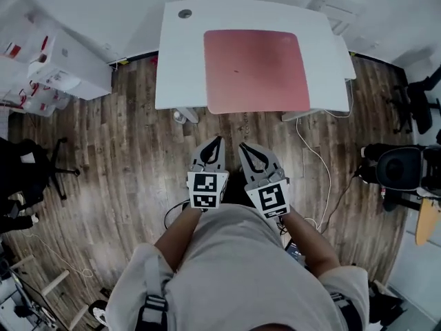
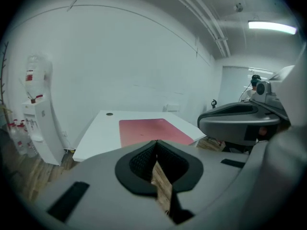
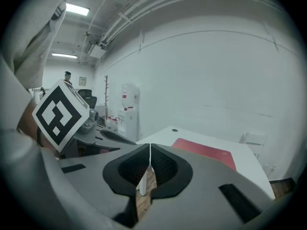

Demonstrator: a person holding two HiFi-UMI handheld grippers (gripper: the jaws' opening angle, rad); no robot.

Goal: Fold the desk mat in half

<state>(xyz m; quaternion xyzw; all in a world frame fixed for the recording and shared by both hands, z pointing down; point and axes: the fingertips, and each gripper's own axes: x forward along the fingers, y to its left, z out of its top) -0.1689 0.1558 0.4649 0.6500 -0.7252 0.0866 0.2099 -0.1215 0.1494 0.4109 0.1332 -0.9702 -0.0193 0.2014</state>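
Observation:
A pink desk mat (image 1: 255, 70) lies flat and unfolded on a white desk (image 1: 180, 61); it also shows in the left gripper view as the mat (image 2: 148, 130) and in the right gripper view as the mat (image 3: 205, 153). My left gripper (image 1: 218, 141) and right gripper (image 1: 242, 146) are held side by side in front of the person's body, over the wooden floor, short of the desk's near edge. Both have their jaws shut with nothing between them. Neither touches the mat.
A white cabinet and water dispenser (image 1: 48, 61) stand left of the desk. Black office chairs (image 1: 403, 167) sit at the right, another chair (image 1: 31, 171) at the left. A white cable (image 1: 318, 164) trails over the floor from the desk's right leg.

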